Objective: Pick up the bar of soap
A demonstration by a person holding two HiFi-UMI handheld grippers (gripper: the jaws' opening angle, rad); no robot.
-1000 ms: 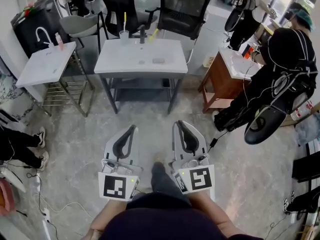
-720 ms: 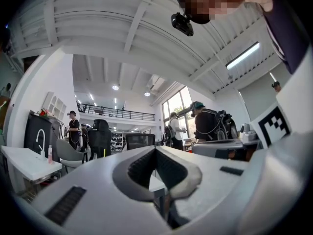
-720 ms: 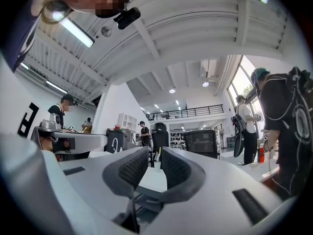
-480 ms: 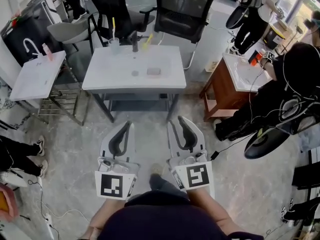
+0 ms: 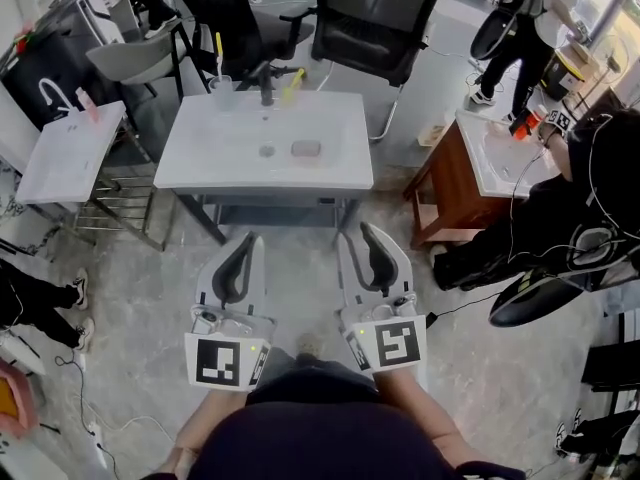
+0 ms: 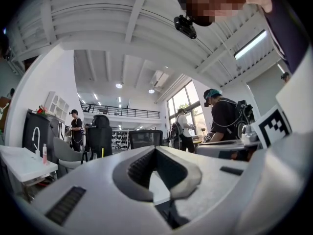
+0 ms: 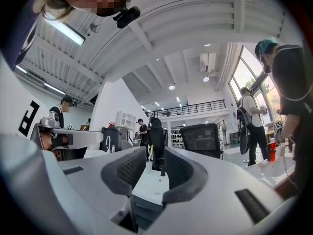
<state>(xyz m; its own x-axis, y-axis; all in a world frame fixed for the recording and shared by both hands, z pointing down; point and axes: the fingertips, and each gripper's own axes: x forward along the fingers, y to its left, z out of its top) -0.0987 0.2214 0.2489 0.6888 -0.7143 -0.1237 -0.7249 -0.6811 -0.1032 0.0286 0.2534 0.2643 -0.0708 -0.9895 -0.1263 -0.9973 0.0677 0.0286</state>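
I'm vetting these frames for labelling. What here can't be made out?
- Soap: head view, too small to show texture.
- Soap, both gripper views: unseen past the sink's near rim at this low angle.
- Cup: head view, its contents too small to name.
- Shelf under the sink: head view, mostly covered by the sink top.

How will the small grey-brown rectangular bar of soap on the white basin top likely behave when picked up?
The grey-brown rectangular bar of soap looks like a solid block, so it is probably stiff. It lies flat on the white basin top, so it is unlikely to roll or tip. Being soap, it may slip if wet.
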